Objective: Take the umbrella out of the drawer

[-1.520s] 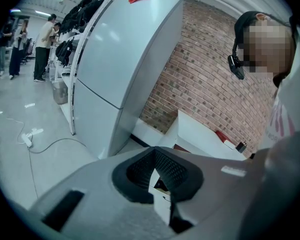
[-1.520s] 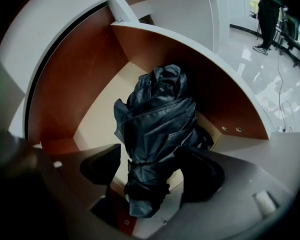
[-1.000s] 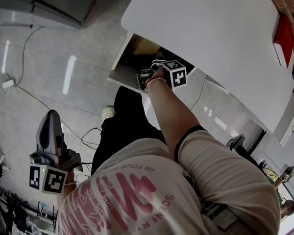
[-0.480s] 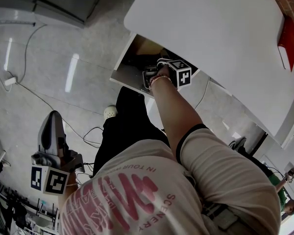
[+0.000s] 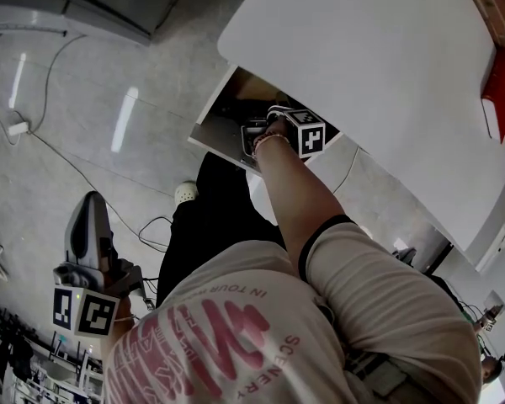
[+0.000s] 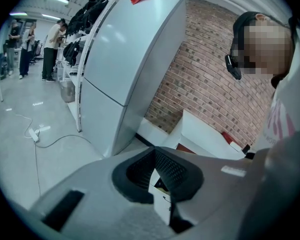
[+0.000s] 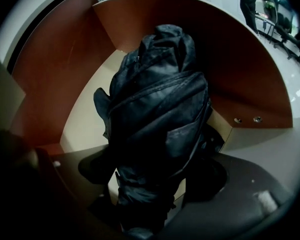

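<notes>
Drawer (image 5: 212,130) stands pulled out from under the white worktop (image 5: 362,57), upper middle of the head view. The opening step looks done.

Umbrella (image 7: 155,109): black, folded, wrapped in its own fabric. It lies on the pale drawer floor between the red-brown walls and fills the centre of the right gripper view, running from bottom centre up toward the top. Not lifted yet. In the head view the drawer's inside is too dark to pick it out.

Right claw (image 7: 152,168) reaches down into the drawer.
- Jaws are spread about as wide as they go and have just been opening.
- The near end of the umbrella sits between them.
- Slivers of pale floor show between each pad and the fabric, so I read this as straddling, not gripping.
- Whether a pad brushes the fabric, cannot tell.

Left claw (image 6: 156,170) sits at the lower left of the head view, well apart from the drawer, out over the floor. Its jaws meet at the tips and hold nothing.

Progress, as a judgement: drawer open and claw in position, so the approach is about finished. Left to do: close on the umbrella and lift it clear of the drawer.
</notes>
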Available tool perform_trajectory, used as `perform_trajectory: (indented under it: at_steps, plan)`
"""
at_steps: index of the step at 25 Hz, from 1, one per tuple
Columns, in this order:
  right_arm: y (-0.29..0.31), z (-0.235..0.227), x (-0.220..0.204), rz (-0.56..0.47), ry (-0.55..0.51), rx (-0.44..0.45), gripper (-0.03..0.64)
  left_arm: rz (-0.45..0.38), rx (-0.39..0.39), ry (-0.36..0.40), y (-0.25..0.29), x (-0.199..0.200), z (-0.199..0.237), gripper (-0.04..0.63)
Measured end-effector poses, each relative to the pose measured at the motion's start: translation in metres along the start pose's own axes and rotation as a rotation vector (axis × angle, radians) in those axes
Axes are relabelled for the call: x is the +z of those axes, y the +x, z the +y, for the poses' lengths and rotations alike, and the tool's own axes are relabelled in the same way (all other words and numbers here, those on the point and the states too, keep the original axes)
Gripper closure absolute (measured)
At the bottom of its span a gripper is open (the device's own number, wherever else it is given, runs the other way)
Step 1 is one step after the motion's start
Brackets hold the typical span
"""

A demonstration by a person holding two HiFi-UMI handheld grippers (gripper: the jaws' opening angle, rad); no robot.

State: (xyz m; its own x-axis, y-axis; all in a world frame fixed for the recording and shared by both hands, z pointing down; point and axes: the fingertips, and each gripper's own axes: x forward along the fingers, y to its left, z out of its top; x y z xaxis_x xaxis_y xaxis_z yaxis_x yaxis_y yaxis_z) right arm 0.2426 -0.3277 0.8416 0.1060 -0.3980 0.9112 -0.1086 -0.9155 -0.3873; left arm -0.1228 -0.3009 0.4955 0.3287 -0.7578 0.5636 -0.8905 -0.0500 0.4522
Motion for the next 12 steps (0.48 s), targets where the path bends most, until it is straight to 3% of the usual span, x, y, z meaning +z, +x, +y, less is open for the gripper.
perform_trajectory:
  at_steps: [12]
  plan:
    - [0.000, 0.005, -0.001, -0.027, 0.026, 0.038, 0.207, -0.036, 0.064, -0.053, -0.013, -0.015, -0.007, 0.592]
